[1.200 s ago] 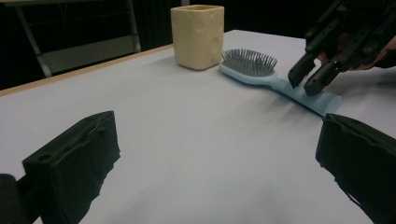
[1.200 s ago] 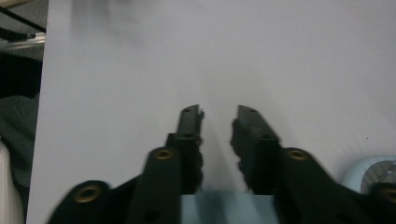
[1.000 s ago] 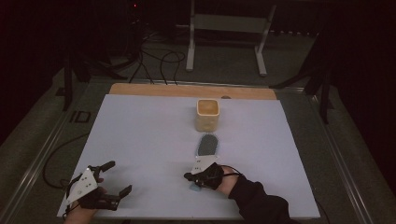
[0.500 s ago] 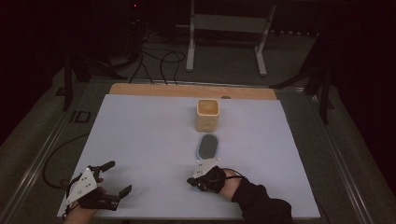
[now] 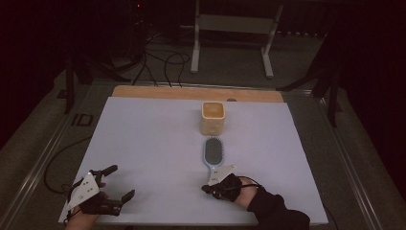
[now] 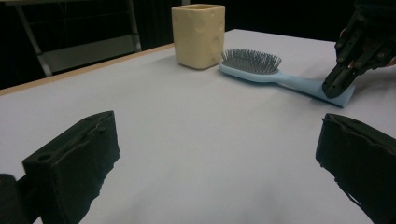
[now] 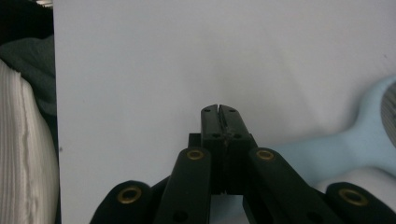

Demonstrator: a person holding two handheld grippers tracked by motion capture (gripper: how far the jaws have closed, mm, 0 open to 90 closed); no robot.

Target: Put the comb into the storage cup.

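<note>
The right claw [image 5: 207, 188] was pressed together, empty, touching the handle end of the blue hairbrush [image 5: 213, 154], which lay on the bench [image 5: 153, 143] just beyond it. The left claw [image 5: 115, 184] stood spread, well apart.

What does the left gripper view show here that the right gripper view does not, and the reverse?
Left gripper view alone: the cream cup, the hairbrush's bristle head, the left gripper with jaws wide apart, and the right gripper seen from outside, at the handle's end. Right gripper view alone: the right gripper's jaws pressed together with nothing between, beside the handle, plus white and grey cloth off the table's edge. Both share the blue hairbrush and the white table.
</note>
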